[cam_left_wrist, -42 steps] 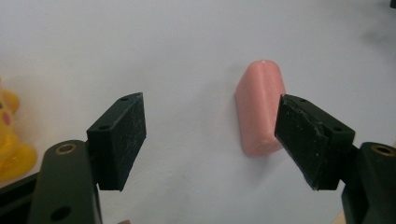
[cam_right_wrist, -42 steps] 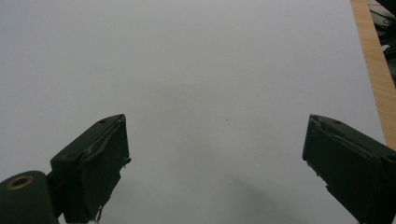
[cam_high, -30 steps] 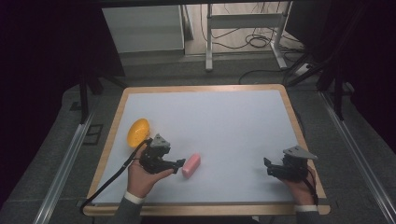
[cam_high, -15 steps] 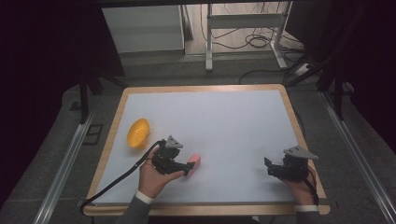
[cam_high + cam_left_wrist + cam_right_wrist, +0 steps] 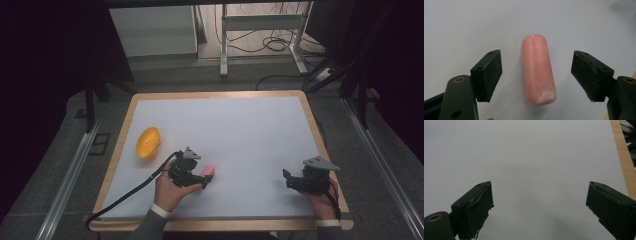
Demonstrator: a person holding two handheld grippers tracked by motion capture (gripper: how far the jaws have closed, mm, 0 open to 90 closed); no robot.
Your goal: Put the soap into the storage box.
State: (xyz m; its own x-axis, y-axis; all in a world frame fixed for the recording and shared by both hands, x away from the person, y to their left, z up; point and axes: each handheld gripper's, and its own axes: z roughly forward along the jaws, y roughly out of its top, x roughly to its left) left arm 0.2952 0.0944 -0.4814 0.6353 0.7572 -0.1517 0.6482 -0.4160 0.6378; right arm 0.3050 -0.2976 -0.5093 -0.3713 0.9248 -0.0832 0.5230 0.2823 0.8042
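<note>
A pink sausage-shaped piece [image 5: 538, 71] lies flat on the white table top, and in the high view the pink piece [image 5: 208, 172] sits near the front left of centre. My left gripper [image 5: 536, 75] is open, its jaws standing on either side of the piece with a gap on both sides; from above, the left gripper [image 5: 200, 178] is right at the piece's near end. My right gripper [image 5: 539, 207] is open over bare white surface, and in the high view the right gripper [image 5: 287, 179] rests near the front right.
A yellow bowl-like object [image 5: 148, 142] lies on the left side of the table. The wooden rim [image 5: 327, 155] frames the white board; in the right gripper view the wooden rim [image 5: 622, 152] runs along the right. A cable [image 5: 125, 195] trails from the left gripper toward the front left.
My left gripper has moved right and forward, away from the yellow object, until its open jaws straddle the pink piece. The right gripper has stayed put.
</note>
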